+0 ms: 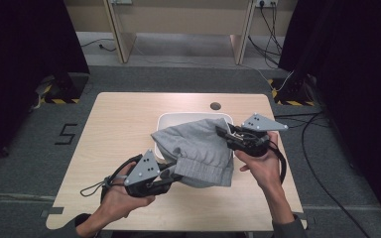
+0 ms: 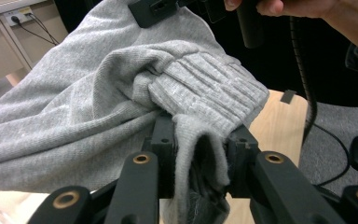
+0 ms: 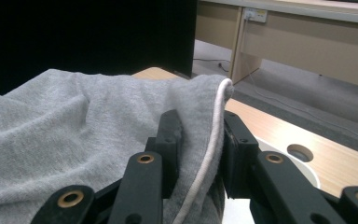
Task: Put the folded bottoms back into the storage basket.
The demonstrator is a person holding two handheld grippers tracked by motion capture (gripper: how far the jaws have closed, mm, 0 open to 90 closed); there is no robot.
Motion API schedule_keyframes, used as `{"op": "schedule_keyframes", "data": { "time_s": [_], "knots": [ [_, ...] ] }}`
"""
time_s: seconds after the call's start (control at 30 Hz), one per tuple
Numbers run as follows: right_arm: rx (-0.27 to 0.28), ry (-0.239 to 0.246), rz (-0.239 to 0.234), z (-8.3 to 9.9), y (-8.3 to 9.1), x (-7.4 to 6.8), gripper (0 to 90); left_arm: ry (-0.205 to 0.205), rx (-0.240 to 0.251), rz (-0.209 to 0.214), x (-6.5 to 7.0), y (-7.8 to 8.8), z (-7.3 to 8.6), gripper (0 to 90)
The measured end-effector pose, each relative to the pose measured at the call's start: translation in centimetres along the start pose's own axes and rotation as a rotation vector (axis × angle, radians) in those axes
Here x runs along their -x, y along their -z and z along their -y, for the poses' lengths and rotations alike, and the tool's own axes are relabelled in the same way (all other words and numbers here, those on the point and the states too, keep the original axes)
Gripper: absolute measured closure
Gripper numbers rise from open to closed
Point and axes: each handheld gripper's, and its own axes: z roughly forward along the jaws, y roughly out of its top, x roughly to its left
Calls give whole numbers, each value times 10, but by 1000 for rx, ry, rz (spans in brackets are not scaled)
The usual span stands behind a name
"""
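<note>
Both claws clamp grey sweatpants [image 1: 196, 148]: left claw [image 1: 171, 171] on ribbed cuff, right claw [image 1: 224, 133] on waistband, stretched above white tub [image 1: 166, 119] on bench [image 1: 119, 124], prob. for folding.

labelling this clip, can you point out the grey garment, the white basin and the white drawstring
grey garment [image 1: 198, 148], high view, middle of the fabric
white basin [image 1: 178, 118], high view, far rim
white drawstring [image 3: 213, 140], right gripper view, mid-length of the cord

Beyond my work: table and basin.
My wooden table [image 1: 119, 129] carries a white basin [image 1: 171, 119]; a round hole [image 1: 215, 105] lies near its far edge.
</note>
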Motion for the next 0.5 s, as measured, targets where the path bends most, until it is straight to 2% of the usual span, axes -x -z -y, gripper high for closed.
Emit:
{"op": "schedule_keyframes", "data": {
  "time_s": [0.5],
  "knots": [
    [-44,9,32,-13,-20,21,726,17,-36,-20,-25,-23,-11,702]
  ]
}}
